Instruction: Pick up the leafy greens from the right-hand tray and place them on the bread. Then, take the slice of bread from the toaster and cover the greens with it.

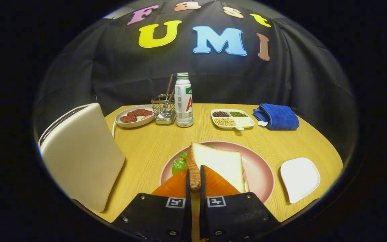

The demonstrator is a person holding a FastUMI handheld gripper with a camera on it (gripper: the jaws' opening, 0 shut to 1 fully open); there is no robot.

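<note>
My gripper [194,179] is shut on a slice of bread [218,161], both fingers pinching its crust edge. The slice hangs tilted over the pink plate [260,168], just ahead of the fingers. Leafy greens [179,164] peek out from under the slice's left side, and another bread slice's edge [246,185] shows below it on the right. The cream toaster [82,154] stands to the left of the plate. A small white tray [300,178] sits to the right of the plate with nothing on it.
At the table's back stand a plate of red meat [135,116], a metal cutlery holder [163,109], a white bottle [183,100], a divided dish of beans [232,118] and a folded blue towel [276,116]. The wooden table [146,141] shows between them and the plate.
</note>
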